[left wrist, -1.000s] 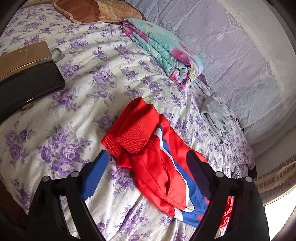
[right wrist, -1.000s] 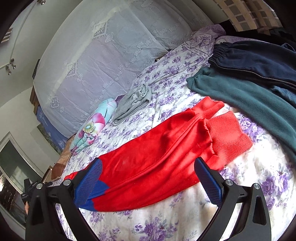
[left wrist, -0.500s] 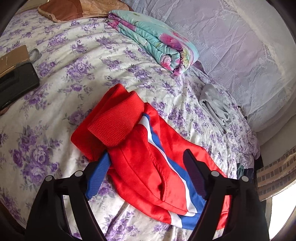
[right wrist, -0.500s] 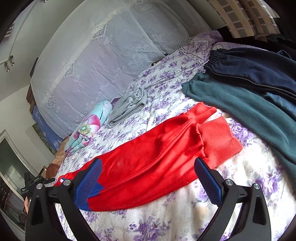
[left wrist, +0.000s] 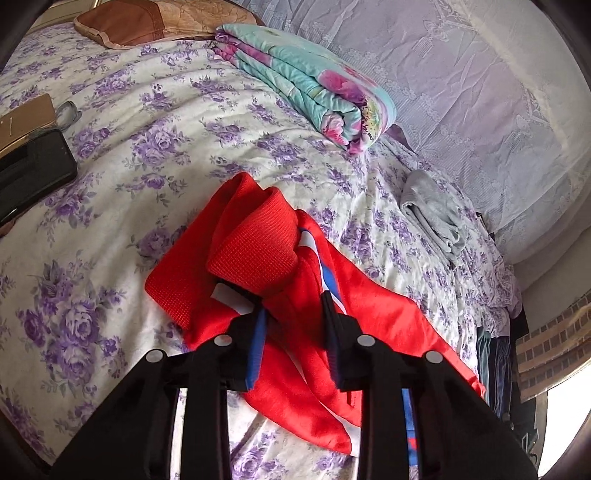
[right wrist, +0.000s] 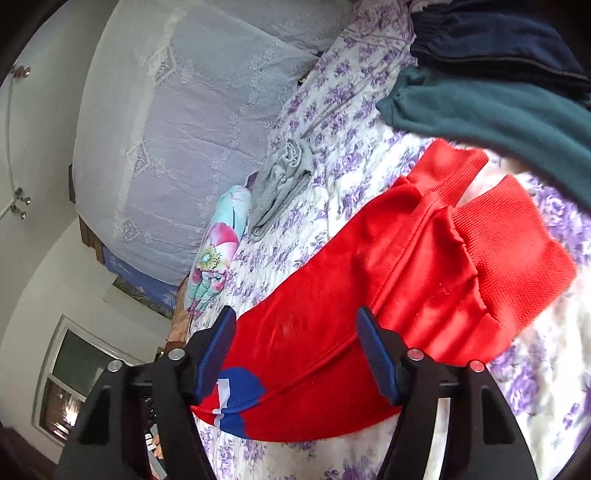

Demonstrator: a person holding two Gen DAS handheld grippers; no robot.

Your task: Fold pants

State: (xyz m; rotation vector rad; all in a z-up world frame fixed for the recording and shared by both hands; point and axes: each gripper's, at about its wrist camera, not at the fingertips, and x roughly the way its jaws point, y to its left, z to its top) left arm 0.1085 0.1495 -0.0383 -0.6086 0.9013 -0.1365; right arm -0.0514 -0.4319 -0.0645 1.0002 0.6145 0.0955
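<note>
Red pants (left wrist: 251,240) with a blue and white side stripe lie crumpled on the flowered bedsheet (left wrist: 110,229). In the left wrist view a ribbed cuff is folded over near the fingers. My left gripper (left wrist: 293,306) is closing, and a raised fold of the red fabric is pinched between its pads just below that cuff. In the right wrist view the red pants (right wrist: 406,277) stretch from ribbed cuffs at the right to the striped part at lower left. My right gripper (right wrist: 295,314) hangs tilted over the middle of the leg, closing, jaws still wide, with the cloth lying flat beneath them.
A folded floral blanket (left wrist: 314,85) and a grey garment (left wrist: 432,214) lie toward the lace curtain. A black flat case (left wrist: 33,166) and a brown pillow (left wrist: 147,18) sit at the left. Teal pants (right wrist: 498,114) and navy pants (right wrist: 498,40) lie beyond the red cuffs.
The left jaws narrowed sharply and now pinch the red fabric by the cuff. The right gripper rolled, moved in close over the pants, and its jaws narrowed.
</note>
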